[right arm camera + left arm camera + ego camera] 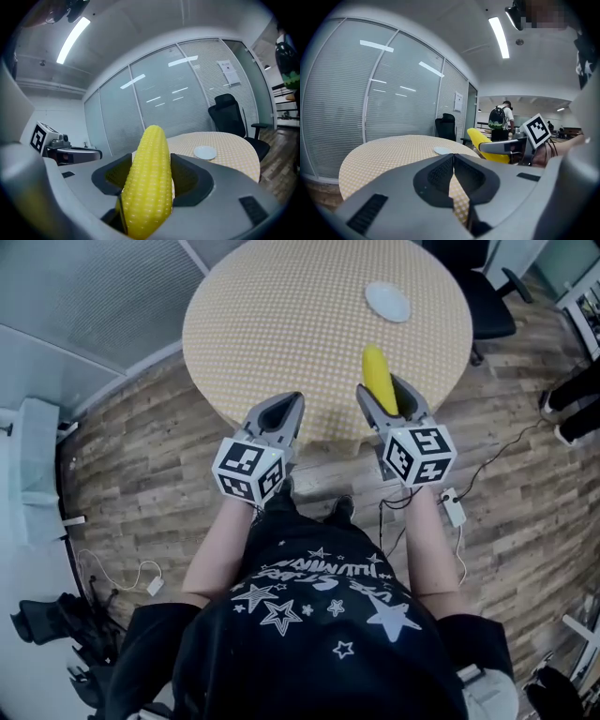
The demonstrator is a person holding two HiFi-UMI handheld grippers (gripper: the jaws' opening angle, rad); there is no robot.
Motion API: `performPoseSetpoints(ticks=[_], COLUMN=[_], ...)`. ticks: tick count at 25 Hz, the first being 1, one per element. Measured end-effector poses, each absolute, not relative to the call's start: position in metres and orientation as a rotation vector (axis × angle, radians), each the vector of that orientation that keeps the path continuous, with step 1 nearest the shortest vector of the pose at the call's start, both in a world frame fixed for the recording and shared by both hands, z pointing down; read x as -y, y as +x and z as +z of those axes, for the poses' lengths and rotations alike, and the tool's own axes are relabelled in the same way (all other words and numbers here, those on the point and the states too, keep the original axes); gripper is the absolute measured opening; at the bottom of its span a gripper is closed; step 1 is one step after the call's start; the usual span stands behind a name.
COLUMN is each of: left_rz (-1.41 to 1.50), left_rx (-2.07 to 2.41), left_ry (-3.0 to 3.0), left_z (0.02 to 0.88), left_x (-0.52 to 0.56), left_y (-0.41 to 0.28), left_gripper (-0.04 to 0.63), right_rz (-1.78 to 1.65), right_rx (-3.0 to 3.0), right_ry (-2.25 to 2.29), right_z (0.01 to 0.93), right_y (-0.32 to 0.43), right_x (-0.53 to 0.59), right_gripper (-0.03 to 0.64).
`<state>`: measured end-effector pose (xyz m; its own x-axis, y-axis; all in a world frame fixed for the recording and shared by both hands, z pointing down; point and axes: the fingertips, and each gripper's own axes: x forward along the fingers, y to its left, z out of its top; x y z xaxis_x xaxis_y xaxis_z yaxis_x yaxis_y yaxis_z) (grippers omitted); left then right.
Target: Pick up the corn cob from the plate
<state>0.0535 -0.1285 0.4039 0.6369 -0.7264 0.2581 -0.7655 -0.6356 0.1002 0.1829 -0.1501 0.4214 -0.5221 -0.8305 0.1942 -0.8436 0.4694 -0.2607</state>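
The yellow corn cob [377, 377] [149, 180] stands clamped between the jaws of my right gripper [385, 395] [150, 173], lifted above the near edge of the round table [281, 324]. It also shows in the left gripper view as the corn cob [480, 140]. The small white plate [387, 301] [205, 152] [442, 150] lies bare on the table's far right part. My left gripper [283, 413] [453, 164] hangs at the table's near edge with its jaws pressed together and nothing in them.
The table carries a yellow dotted cloth. A black office chair [487, 292] [229, 119] stands beyond it on the right. Cables and a power strip [453, 507] lie on the wood floor. Glass partitions [384, 98] line the room; a person with a backpack [499, 121] stands far off.
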Motion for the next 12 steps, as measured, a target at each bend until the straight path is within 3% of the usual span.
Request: performPoseSetpoints(ticks=[12], left_rz=[0.207], left_rx=[1.141], left_ry=[2.752], left_z=[0.381], left_x=[0.127], left_y=[0.008], left_gripper=[0.009], right_rz=[0.456], right_rx=[2.628], right_ry=[1.6], right_z=[0.399], right_y=[0.132], right_x=[0.131], right_gripper=[0.264])
